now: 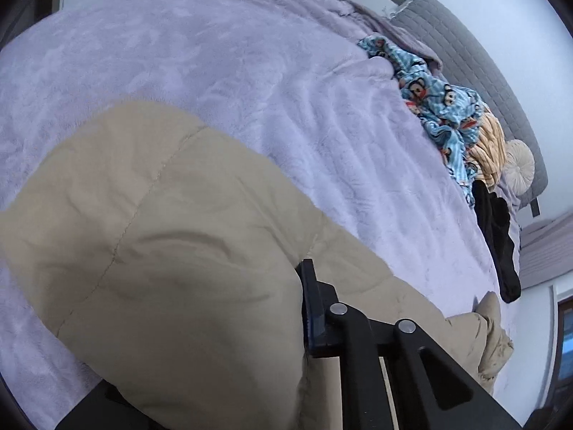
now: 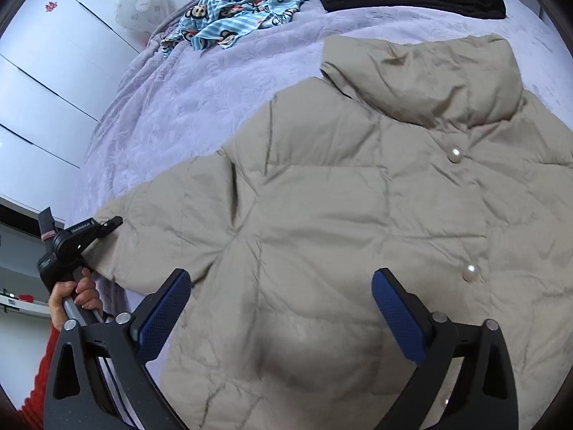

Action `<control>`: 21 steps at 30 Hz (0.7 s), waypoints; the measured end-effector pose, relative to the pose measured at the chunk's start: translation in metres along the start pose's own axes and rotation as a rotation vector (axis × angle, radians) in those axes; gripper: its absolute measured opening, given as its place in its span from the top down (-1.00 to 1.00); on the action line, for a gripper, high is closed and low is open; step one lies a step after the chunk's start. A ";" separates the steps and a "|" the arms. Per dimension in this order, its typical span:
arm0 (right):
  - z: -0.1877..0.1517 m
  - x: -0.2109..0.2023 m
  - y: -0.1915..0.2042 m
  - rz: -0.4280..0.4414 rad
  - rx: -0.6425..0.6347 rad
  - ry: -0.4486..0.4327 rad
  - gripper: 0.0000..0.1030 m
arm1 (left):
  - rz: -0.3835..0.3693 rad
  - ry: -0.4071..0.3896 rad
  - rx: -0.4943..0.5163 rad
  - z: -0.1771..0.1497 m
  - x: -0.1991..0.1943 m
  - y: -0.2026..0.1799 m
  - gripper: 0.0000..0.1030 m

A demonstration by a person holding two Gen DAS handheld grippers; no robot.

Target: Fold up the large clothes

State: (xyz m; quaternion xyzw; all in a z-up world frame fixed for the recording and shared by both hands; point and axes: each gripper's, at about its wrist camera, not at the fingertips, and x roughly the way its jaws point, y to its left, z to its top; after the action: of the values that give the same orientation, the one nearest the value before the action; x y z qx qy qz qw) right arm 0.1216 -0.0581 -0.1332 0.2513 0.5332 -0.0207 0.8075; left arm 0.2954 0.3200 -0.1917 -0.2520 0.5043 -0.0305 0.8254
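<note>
Beige quilted fabric fills my left wrist view: the sleeve end of the puffy beige down jacket bulges over the left hand-held gripper, and only one black finger shows beside it; the other is hidden under the cloth, so from here I take the jaws to be closed on the sleeve. Beyond lies the lavender fleece-covered bed, with one blue monkey-print garment, one striped yellow piece and one black garment along its far edge. From the right wrist view, the right hand-held gripper hangs spread wide and empty over the jacket's front, its blue pads apart from the cloth as far as I can tell. The jacket lies flat, collar away from me, three pearl buttons visible down the placket. I see the left tool pinching the sleeve cuff. I judge the sleeve fold is in hand; next I would carry that sleeve inward across the chest, the right one steadying the body.
</note>
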 end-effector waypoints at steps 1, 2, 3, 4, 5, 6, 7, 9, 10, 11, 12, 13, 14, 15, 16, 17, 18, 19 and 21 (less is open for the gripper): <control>0.005 0.006 0.005 0.027 0.010 0.000 -0.18 | 0.000 -0.016 0.040 0.001 -0.007 -0.011 0.79; 0.008 0.016 0.012 0.057 0.022 0.010 0.37 | -0.005 -0.042 0.095 0.002 -0.019 -0.024 0.79; 0.011 0.026 0.016 0.097 0.044 0.026 0.48 | -0.015 -0.061 0.139 0.002 -0.030 -0.035 0.79; 0.013 0.037 0.020 0.138 0.067 0.040 0.53 | -0.034 -0.077 0.179 0.002 -0.040 -0.046 0.79; 0.014 0.046 0.025 0.171 0.080 0.048 0.56 | -0.061 -0.092 0.217 0.002 -0.051 -0.059 0.79; 0.014 0.055 0.030 0.197 0.086 0.055 0.58 | -0.094 -0.107 0.260 0.000 -0.062 -0.073 0.79; 0.015 0.067 0.036 0.220 0.087 0.069 0.58 | -0.122 -0.119 0.297 -0.002 -0.072 -0.085 0.79; 0.010 0.089 0.044 0.255 0.098 0.116 0.59 | -0.181 -0.135 0.372 -0.012 -0.089 -0.110 0.79; 0.006 0.100 0.046 0.265 0.108 0.146 0.59 | -0.220 -0.126 0.405 -0.016 -0.093 -0.127 0.79; 0.001 0.107 0.047 0.268 0.112 0.167 0.59 | -0.249 -0.110 0.428 -0.023 -0.093 -0.143 0.79; -0.001 0.112 0.047 0.271 0.110 0.179 0.59 | -0.274 -0.095 0.448 -0.032 -0.094 -0.156 0.79; -0.002 0.114 0.047 0.278 0.106 0.189 0.59 | -0.299 -0.082 0.469 -0.041 -0.094 -0.169 0.79; -0.001 0.114 0.046 0.292 0.106 0.200 0.59 | -0.315 -0.073 0.498 -0.050 -0.093 -0.185 0.79; 0.000 0.110 0.042 0.314 0.115 0.215 0.59 | -0.325 -0.069 0.526 -0.060 -0.094 -0.198 0.79; 0.000 0.103 0.036 0.331 0.123 0.221 0.59 | -0.332 -0.064 0.561 -0.070 -0.093 -0.213 0.79; 0.001 0.091 0.028 0.337 0.124 0.216 0.59 | -0.342 -0.059 0.598 -0.082 -0.091 -0.233 0.79; 0.001 0.076 0.018 0.335 0.121 0.201 0.59 | -0.353 -0.049 0.625 -0.094 -0.091 -0.247 0.79; 0.000 0.056 0.003 0.328 0.119 0.175 0.59 | -0.361 -0.037 0.653 -0.108 -0.092 -0.258 0.79; -0.002 0.016 -0.033 0.250 0.121 0.112 0.58 | -0.360 -0.007 0.742 -0.140 -0.085 -0.289 0.79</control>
State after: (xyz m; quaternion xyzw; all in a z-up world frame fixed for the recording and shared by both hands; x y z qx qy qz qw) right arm 0.1168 -0.0821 -0.1603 0.3648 0.5399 0.0620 0.7560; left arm 0.1942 0.0398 -0.0440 -0.0213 0.4039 -0.3533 0.8436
